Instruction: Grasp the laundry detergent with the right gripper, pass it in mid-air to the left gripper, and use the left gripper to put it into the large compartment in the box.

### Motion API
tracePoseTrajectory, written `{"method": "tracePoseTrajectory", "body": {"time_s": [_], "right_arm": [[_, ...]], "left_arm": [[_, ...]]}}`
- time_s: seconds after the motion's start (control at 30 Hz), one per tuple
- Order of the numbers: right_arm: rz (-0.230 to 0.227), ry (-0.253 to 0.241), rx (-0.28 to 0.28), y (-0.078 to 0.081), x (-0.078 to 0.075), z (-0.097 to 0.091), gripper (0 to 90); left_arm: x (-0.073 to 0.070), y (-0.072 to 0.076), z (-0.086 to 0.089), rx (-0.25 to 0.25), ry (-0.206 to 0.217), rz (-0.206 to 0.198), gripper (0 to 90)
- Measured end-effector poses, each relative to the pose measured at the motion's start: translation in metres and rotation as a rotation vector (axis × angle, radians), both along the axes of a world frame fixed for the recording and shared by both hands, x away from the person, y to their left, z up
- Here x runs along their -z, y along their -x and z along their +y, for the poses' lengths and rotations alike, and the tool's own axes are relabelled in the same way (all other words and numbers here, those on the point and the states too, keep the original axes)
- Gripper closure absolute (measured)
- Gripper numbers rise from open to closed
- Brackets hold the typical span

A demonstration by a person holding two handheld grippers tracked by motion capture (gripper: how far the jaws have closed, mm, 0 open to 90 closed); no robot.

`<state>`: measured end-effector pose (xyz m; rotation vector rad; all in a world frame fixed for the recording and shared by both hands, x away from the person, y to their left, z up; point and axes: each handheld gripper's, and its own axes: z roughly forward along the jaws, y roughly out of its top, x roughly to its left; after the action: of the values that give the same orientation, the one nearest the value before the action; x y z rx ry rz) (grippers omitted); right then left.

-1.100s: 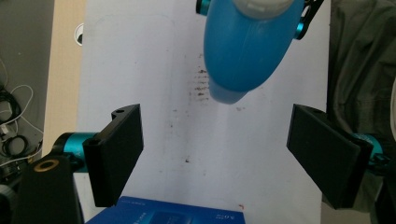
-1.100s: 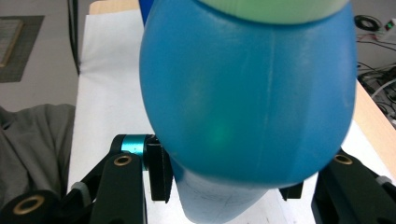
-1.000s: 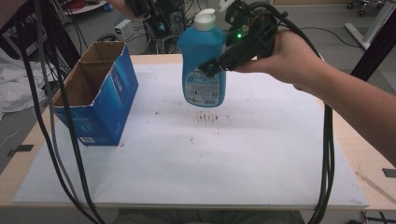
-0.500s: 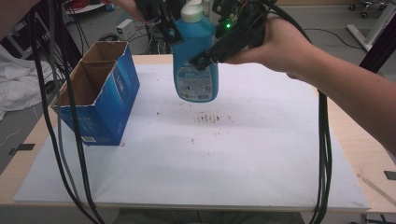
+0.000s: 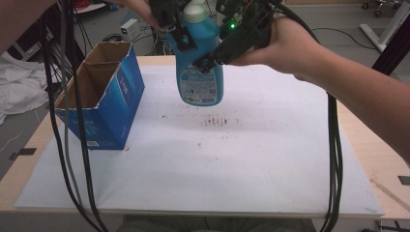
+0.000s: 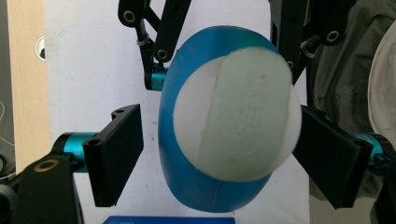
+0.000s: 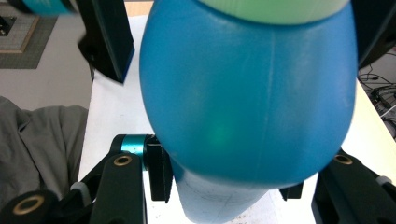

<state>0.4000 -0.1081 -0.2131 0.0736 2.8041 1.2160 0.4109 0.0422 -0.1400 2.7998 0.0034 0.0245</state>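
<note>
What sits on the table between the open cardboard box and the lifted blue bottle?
Nothing: the high view shows bare white table between the box and the bottle.

Glossy plastic bottle (image 5: 199, 72) (pale matt cap (image 6: 238, 114)), cardboard box (image 5: 99, 94).

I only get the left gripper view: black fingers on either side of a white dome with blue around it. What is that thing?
Observer: The dome is the cap of a blue bottle, which your camera sees from above.
Operator: Is it standing on something?
Observer: No. The right gripper is shut on its body and holds it in the air above the table.
Operator: Is anything else on that table?
Observer: Yes, an open-topped blue cardboard box stands to the left of the bottle in the high view.
</note>
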Motion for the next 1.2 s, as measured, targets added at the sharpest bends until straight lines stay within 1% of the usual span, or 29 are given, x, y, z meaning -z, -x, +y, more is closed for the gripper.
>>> {"method": "tracePoseTrajectory", "body": {"time_s": [0.03,0.07,0.13,0.17,0.3,0.43,0.53,0.8,0.97,1.0,1.03,1.1,1.2], "right_arm": [[-0.004,-0.004,-0.004,-0.0005,-0.0002,-0.0003,48.7],[0.009,-0.003,0.007,0.0006,-0.0006,-0.0011,48.7],[0.008,-0.008,0.005,0.0003,-0.0013,-0.0020,48.7],[-0.005,-0.010,0.001,-0.0004,-0.0014,-0.0026,48.7],[-0.002,-0.017,0.004,-0.0011,-0.0022,-0.0043,48.7],[-0.002,-0.018,0.008,-0.0015,-0.0025,-0.0050,48.7],[-0.003,-0.018,0.009,-0.0018,-0.0026,-0.0056,48.7],[-0.004,-0.019,0.016,-0.0025,-0.0018,-0.0056,48.7],[0.001,-0.022,0.018,-0.0024,-0.0019,-0.0056,48.7],[-0.005,-0.020,0.014,-0.0028,-0.0018,-0.0056,48.6],[0.003,-0.022,0.017,-0.0025,-0.0019,-0.0054,48.7],[-0.001,-0.024,0.017,-0.0029,-0.0017,-0.0054,48.7],[0.003,-0.027,0.018,-0.0028,-0.0019,-0.0056,48.6]], "left_arm": [[0.0001,-0.0005,-0.0008,-0.001,0.005,0.002,18.8],[0.0001,-0.0008,-0.0010,-0.001,0.005,0.005,18.8],[0.0004,-0.0013,-0.0014,-0.003,0.005,0.004,18.8],[0.0008,-0.0015,-0.0015,-0.005,0.003,0.000,18.8],[0.0015,-0.0021,-0.0024,-0.004,-0.003,-0.005,18.9],[0.0012,-0.0022,-0.0030,-0.010,0.008,-0.005,18.9],[0.0019,-0.0023,-0.0032,-0.009,-0.003,-0.004,18.9],[0.0030,-0.0038,-0.0029,-0.016,0.000,0.000,19.3],[0.0032,-0.0034,-0.0031,-0.014,0.002,0.002,21.4],[0.0031,-0.0035,-0.0031,-0.014,0.004,0.002,23.5],[0.0027,-0.0037,-0.0032,-0.014,0.001,-0.002,23.6],[0.0029,-0.0035,-0.0034,-0.018,0.004,0.007,23.6],[0.0035,-0.0031,-0.0039,-0.018,-0.002,0.005,25.1]]}}
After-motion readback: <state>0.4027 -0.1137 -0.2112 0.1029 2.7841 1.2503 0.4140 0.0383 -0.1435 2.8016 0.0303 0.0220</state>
